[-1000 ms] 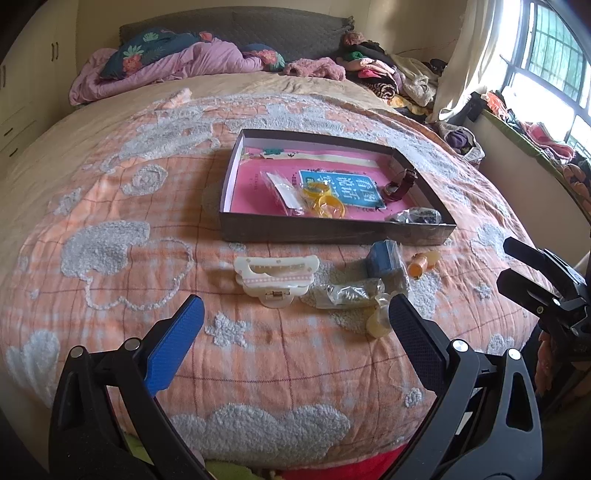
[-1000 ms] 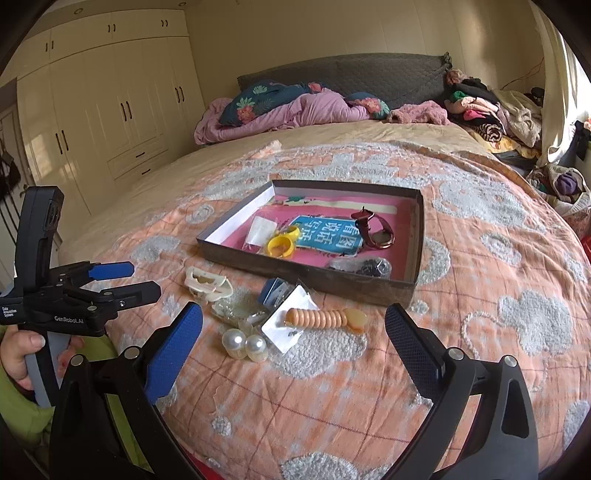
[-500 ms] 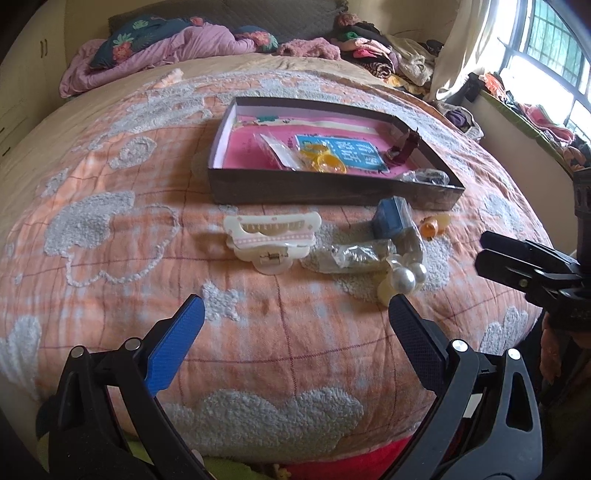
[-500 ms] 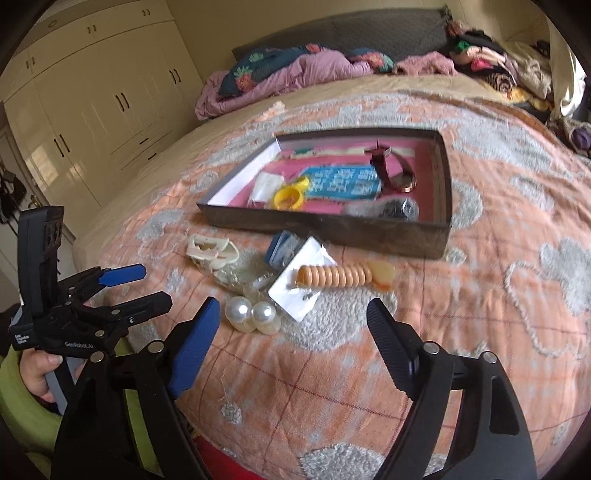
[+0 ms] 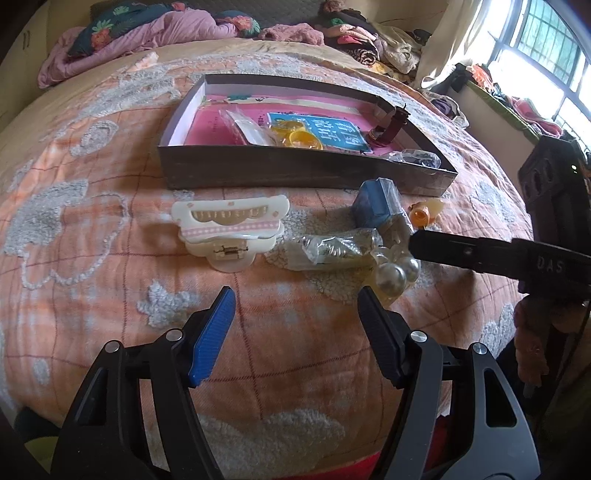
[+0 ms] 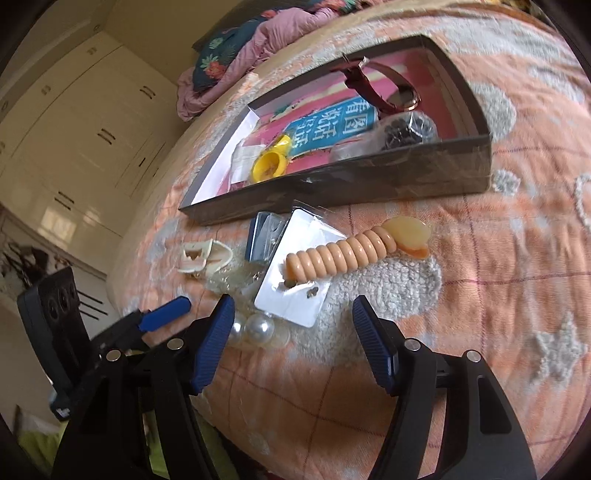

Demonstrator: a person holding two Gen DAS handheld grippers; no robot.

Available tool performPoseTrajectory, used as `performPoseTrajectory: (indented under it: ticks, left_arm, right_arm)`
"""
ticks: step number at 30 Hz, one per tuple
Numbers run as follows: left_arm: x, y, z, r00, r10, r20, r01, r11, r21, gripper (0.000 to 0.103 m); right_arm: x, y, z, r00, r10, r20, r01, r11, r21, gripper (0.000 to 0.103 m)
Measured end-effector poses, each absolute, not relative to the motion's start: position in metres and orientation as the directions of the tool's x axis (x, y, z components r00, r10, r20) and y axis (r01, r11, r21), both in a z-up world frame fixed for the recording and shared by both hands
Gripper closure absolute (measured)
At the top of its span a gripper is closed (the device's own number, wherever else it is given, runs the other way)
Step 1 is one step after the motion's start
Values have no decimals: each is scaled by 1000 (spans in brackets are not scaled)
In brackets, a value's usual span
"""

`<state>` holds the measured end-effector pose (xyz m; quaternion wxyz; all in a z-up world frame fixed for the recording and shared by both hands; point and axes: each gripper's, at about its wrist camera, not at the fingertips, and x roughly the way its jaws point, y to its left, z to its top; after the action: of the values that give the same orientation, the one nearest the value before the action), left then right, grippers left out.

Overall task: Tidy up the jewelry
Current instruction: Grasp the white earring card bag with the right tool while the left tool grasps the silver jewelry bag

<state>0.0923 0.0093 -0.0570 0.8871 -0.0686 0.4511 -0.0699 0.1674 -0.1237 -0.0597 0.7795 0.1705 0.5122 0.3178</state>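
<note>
A dark shallow box [image 5: 295, 173] [image 6: 369, 181] lies on the bed and holds a red watch [image 5: 388, 127] [image 6: 384, 88], yellow rings [image 5: 295, 136] [image 6: 271, 166] and small bags. In front of it lie a cream hair claw [image 5: 229, 229] [image 6: 201, 258], a blue packet [image 5: 376, 203], a clear bag [image 5: 332, 251], two large pearls [image 5: 397, 273] [image 6: 255, 326], a white card [image 6: 295, 273] and an orange beaded bracelet [image 6: 343, 254]. My left gripper [image 5: 295, 332] is open, short of the claw and bag. My right gripper [image 6: 293, 332] is open, just short of the card and bracelet.
The bed has an orange checked blanket [image 5: 92, 258]. Rumpled bedding and clothes [image 5: 147, 33] lie at the headboard. Cream wardrobes [image 6: 92, 129] stand to the left. A window [image 5: 546, 48] is at the right. The blanket's near edge [image 5: 277, 443] is close under both grippers.
Both grippers have moved forward and down toward the loose items. Both jaws have narrowed but stay open. The right gripper has tilted and now reaches over the pearls in the left view.
</note>
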Motion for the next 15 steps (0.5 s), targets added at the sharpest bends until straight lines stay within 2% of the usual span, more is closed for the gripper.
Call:
performPoseTrajectory:
  ticks: [7, 8, 9, 10, 13, 15]
  left_arm:
    - [102, 0, -62, 574, -200, -794, 81, 979, -188, 43]
    - [104, -1, -63, 573, -202, -794, 82, 978, -190, 43]
    - [105, -2, -64, 573, -204, -794, 83, 978, -191, 43]
    - [106, -2, -64, 574, -207, -792, 84, 977, -194, 43]
    - [111, -4, -63, 575, -217, -788, 89, 975, -204, 44]
    - [114, -6, -63, 575, -230, -785, 97, 972, -214, 44]
  right_arm:
    - [185, -120, -66, 264, 692, -672, -281, 722, 632, 40]
    - [187, -119, -66, 265, 692, -672, -280, 722, 633, 42]
    - [188, -119, -67, 267, 696, -667, -285, 718, 635, 51]
    - [189, -119, -67, 262, 708, -656, -293, 706, 645, 56]
    - [188, -124, -63, 276, 714, -643, -306, 699, 646, 62]
    - [185, -127, -58, 297, 703, -646, -324, 711, 624, 63]
